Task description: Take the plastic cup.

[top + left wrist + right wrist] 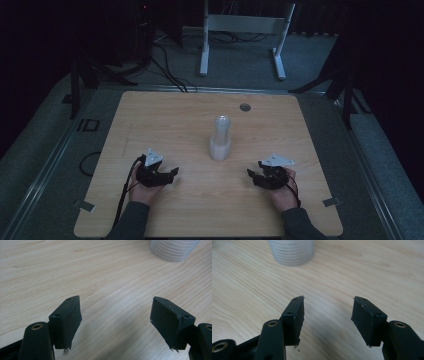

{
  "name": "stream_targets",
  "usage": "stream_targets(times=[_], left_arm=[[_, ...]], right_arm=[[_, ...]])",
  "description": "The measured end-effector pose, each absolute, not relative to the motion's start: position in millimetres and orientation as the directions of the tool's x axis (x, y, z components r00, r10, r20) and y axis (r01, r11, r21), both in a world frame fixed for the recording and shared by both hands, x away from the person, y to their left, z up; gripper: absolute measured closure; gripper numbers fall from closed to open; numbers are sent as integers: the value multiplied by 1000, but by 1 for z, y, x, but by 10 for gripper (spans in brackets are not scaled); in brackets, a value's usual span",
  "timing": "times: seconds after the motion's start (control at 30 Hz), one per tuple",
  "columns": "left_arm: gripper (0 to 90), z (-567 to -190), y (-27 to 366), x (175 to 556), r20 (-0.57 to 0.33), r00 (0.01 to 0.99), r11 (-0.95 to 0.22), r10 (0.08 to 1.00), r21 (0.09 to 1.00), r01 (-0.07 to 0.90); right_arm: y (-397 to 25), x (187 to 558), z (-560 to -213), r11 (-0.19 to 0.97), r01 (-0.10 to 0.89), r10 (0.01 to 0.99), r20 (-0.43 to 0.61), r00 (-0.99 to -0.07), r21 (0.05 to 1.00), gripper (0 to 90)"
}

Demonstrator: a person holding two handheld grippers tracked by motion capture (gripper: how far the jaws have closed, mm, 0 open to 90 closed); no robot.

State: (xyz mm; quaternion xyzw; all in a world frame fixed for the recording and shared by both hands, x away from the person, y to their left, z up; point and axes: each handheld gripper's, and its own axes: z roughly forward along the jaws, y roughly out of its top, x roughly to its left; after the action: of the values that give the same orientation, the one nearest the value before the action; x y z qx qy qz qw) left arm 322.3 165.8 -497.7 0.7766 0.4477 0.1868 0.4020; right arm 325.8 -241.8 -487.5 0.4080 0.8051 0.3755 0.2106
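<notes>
Both grippers sit low near the front edge of the wooden table (150, 115), jaws spread wide with nothing between them. The left gripper (172, 175) and right gripper (251, 175) point inward toward each other. Between them and a bit farther back stands a stack of white cups (220, 139), upright, well apart from either gripper. Past it, a small round grommet (244, 107) sits near the far edge.
</notes>
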Motion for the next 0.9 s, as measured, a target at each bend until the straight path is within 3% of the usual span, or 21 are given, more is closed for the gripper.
stream_targets(times=[0.53,0.9], left_arm=[[262,-478,144,330,-25,552,-314,833,801,510],[268,-459,113,353,1,627,-361,779,818,447]], right_arm=[[-239,328,-456,361,449,778,2,-629,817,446],[-228,336,-433,362,402,757,-13,-654,841,465]])
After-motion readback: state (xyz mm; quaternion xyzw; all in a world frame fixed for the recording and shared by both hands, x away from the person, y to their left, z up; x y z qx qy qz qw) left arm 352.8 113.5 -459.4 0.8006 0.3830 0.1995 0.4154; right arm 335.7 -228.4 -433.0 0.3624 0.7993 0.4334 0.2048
